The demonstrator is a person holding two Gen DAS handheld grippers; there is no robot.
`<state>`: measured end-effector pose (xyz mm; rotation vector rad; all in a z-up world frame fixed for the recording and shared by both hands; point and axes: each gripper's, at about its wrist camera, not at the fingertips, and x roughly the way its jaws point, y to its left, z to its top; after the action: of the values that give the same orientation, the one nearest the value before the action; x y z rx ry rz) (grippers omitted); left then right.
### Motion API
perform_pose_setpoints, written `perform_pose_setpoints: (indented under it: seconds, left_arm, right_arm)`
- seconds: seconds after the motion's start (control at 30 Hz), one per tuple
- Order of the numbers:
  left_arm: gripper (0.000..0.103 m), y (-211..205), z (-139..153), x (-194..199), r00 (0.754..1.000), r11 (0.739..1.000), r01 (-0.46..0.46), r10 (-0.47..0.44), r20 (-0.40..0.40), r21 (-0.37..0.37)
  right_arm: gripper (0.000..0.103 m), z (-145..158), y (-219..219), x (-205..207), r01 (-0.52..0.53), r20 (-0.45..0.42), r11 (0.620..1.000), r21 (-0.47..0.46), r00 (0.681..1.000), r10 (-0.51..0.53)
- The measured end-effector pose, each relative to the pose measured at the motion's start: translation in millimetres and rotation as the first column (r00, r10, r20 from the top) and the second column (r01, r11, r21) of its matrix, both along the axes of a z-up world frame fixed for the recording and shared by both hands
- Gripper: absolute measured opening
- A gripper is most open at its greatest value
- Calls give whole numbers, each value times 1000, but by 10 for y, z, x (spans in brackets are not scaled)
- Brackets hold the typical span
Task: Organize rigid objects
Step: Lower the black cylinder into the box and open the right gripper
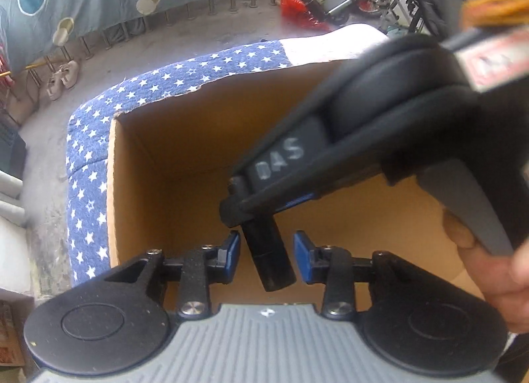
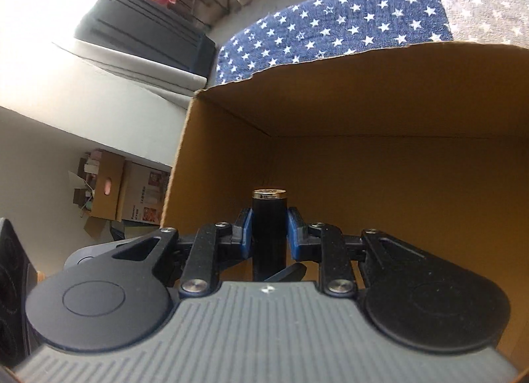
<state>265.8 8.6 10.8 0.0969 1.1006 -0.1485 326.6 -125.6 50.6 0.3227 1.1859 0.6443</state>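
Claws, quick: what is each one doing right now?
Left claw: open, pads not touching the black tube between them.
Right claw: closed on the black tube.

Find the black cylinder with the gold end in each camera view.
Left wrist: the black cylinder with the gold end sits low centre, between the left gripper's open pads, held from above by the right gripper.
Right wrist: centre, clamped in the right gripper.
Shared landmark: the brown cardboard box.
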Motion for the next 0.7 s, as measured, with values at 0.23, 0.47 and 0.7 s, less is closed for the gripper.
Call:
perform_pose_setpoints:
  seconds: [0.23,0.47,0.7]
  left_arm:
    - [52,-42,62,-30,999,1000,-10,10,31,11]
    - [57,13,397,-374,991,999,2,3,132,-35]
    - [60,-134,696,-1124,972,990,95,-69,225,-108]
  right_arm:
    - [36,-115,127,410,10,-20,999,-34,1000,-11]
    - [44,402,-411,25,54,97,995,87,993,-63]
    - [45,963,-1305,-1418,51,267,975,216,957,-110]
